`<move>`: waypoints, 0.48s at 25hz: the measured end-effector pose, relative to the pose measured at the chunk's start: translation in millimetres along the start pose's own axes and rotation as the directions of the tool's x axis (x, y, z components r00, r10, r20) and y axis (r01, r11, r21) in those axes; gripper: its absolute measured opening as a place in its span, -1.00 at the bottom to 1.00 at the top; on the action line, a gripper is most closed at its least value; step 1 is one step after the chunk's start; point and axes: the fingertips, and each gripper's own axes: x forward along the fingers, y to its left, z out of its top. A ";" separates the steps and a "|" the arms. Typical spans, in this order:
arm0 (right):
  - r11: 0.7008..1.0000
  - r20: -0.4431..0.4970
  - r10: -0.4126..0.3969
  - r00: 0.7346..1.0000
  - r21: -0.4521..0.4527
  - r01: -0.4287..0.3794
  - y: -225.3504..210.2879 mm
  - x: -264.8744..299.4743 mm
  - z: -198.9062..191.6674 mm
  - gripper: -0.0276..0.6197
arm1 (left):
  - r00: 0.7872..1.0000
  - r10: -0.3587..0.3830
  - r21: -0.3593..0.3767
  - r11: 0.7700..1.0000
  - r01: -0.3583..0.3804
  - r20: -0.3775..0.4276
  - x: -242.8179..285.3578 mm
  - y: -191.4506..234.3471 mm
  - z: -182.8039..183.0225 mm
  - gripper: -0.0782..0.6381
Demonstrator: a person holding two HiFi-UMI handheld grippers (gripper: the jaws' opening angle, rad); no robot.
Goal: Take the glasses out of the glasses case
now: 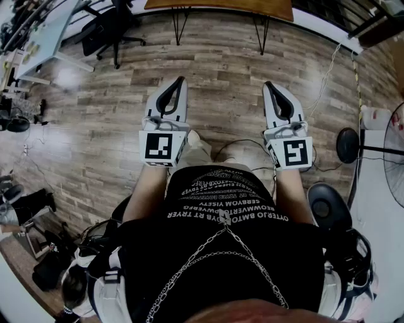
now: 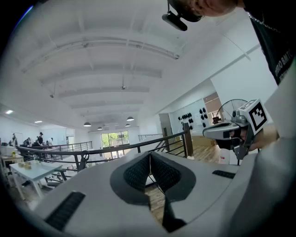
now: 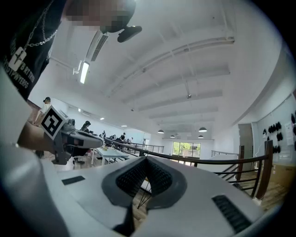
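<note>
While the person stands on a floor [image 1: 221, 69] of long brown wood planks, both grippers are held out level in front. The left gripper [image 1: 181, 80] has a smooth pale grey plastic body with a black loop shape on top, and the right gripper [image 1: 267, 84] looks just the same. At the back of each sits a box with a black and white square marker, the left cube [image 1: 163, 146] and the right cube [image 1: 292, 152]. In the left gripper view the two jaws meet at their tips, with nothing between them. Their black pads [image 2: 138, 172] are bumpy, like tiny dots, and curve into a drop shape. In the right gripper view the jaws are pressed together too, and they are empty. The glasses case shows in none of the views, so I cannot tell where it is or how it looks. The person wears a black shirt [image 1: 221, 252] with white letters and a thin shiny chain [image 1: 208, 252]. Farther off stand a brown table [image 1: 221, 5] with thin black legs, a black office chair [image 1: 107, 28] on wheels, and a fan [image 1: 348, 145] with a round black foot. Both gripper views show a dark railing [image 2: 92, 151] and a white ceiling [image 2: 106, 60] with long beams.
</note>
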 end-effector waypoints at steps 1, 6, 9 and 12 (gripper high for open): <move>1.000 -0.001 -0.001 1.000 0.002 0.001 1.9 2.2 0.1 -0.87 | 1.000 -0.004 0.009 1.000 0.004 0.001 0.6 1.9 1.2 -0.70; 1.000 -0.019 -0.006 1.000 0.014 0.006 12.7 24.2 -1.1 -0.87 | 0.999 -0.029 0.030 0.999 0.029 0.018 8.2 18.7 5.6 -0.70; 1.000 -0.044 -0.011 0.999 0.015 0.012 18.2 45.8 -4.2 -0.86 | 0.999 -0.050 0.022 0.999 0.049 0.020 19.8 33.5 4.7 -0.70; 0.999 -0.057 -0.006 0.998 0.046 0.009 24.0 69.7 -9.3 -0.86 | 0.997 -0.076 0.029 0.997 0.076 0.012 35.9 48.1 -1.6 -0.70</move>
